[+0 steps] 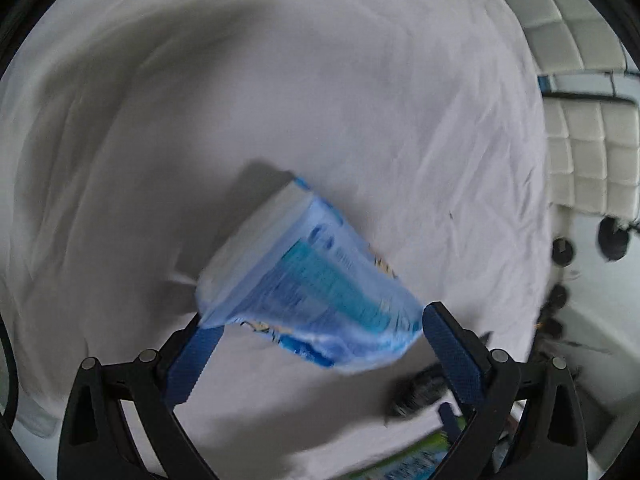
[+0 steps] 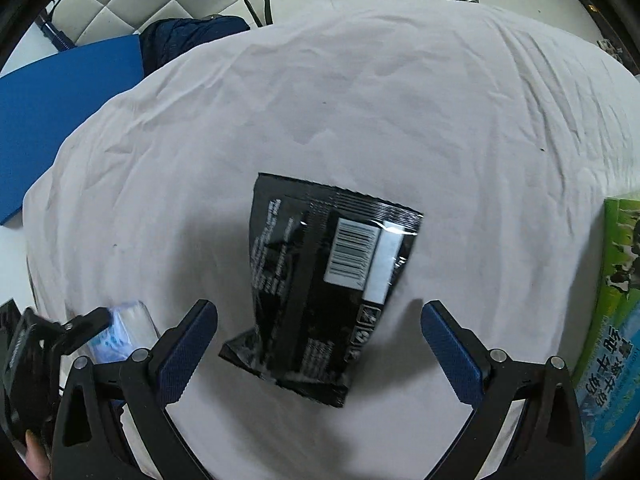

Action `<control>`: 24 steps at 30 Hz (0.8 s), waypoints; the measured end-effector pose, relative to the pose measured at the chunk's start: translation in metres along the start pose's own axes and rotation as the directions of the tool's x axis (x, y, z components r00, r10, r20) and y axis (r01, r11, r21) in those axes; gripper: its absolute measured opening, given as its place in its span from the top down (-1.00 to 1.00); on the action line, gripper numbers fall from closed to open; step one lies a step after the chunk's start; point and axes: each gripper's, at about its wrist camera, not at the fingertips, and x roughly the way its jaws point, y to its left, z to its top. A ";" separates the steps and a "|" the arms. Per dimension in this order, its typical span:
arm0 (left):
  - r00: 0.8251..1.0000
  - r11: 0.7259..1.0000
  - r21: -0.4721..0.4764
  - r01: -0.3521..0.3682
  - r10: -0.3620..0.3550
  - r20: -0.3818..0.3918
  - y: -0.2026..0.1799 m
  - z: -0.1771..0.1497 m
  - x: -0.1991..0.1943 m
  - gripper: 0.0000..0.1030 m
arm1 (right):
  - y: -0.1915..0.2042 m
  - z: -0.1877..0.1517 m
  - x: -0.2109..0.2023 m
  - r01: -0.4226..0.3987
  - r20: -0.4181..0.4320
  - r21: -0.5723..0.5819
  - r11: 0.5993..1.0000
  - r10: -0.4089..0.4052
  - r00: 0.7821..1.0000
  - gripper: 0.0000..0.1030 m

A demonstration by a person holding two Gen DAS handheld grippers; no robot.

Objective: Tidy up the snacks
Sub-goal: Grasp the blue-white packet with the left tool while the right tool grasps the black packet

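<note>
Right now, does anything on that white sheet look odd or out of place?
Nothing is spilled or torn. The black snack packet lies back side up, barcode showing, skewed between the right gripper's open fingers. The blue packet is blurred.

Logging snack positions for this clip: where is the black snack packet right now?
The black snack packet lies on the white sheet in the right wrist view, between the open right gripper's fingers, left of the green carton.
</note>
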 end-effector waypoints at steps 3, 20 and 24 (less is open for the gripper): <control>0.996 0.991 0.111 -0.069 0.063 0.060 -0.017 -0.008 -0.001 -0.83 | 0.012 0.002 0.009 0.010 -0.013 -0.007 1.000 -0.010 1.000 -0.71; 0.958 0.703 0.656 -0.277 0.259 0.127 -0.051 -0.096 0.023 -0.57 | 0.050 -0.043 0.034 0.188 -0.079 -0.404 0.895 -0.240 0.968 -0.24; 0.992 0.886 0.449 -0.120 0.125 0.019 -0.014 -0.073 0.021 -0.67 | 0.049 -0.045 0.032 0.182 -0.062 -0.363 0.914 -0.219 0.974 -0.33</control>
